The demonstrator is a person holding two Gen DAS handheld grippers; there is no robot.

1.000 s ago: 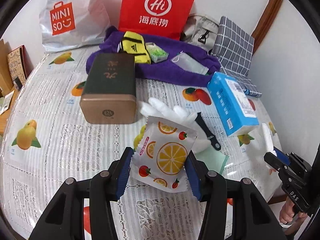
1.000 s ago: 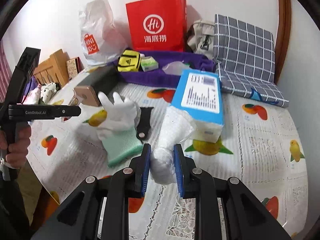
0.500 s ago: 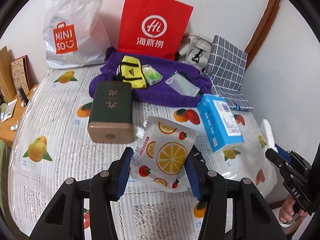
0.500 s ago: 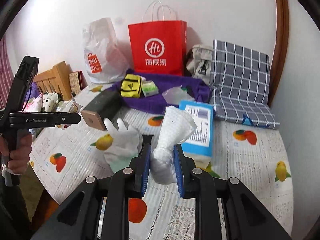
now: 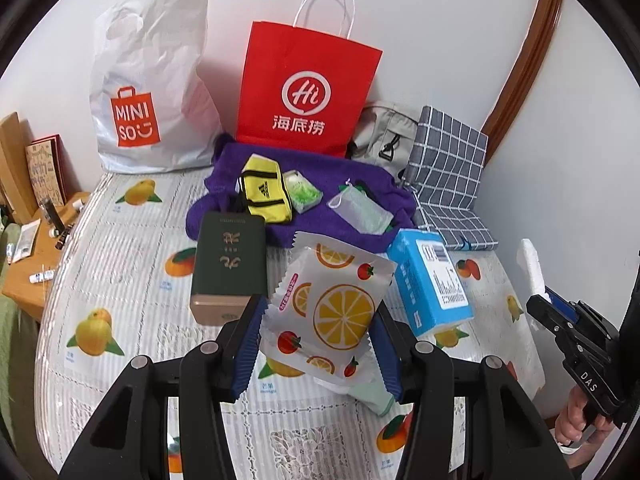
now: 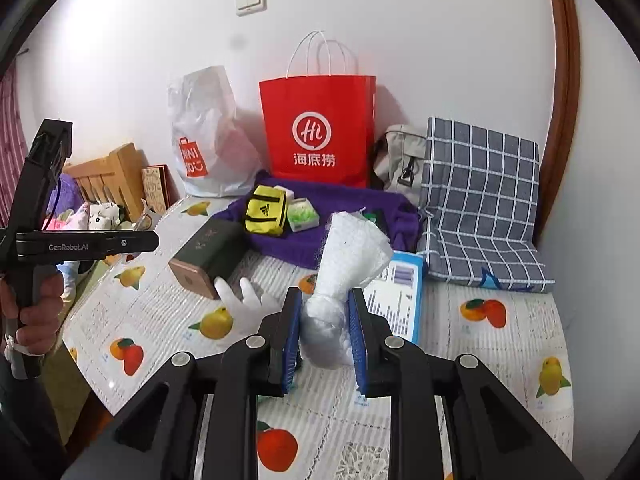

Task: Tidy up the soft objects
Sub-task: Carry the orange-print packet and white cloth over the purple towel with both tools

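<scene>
Sitting clamped inside left gripper (image 5: 318,344): fruit-print packet (image 5: 326,312).

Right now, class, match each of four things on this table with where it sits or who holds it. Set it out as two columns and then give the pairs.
Things:
1. fruit-print packet
2. white foam wrap
3. yellow pouch
4. red paper bag

Places:
A. lying on the purple cloth
B. standing against the wall
C. clamped in the left gripper
D. clamped in the right gripper

Pairs: 1-C, 2-D, 3-A, 4-B
</scene>
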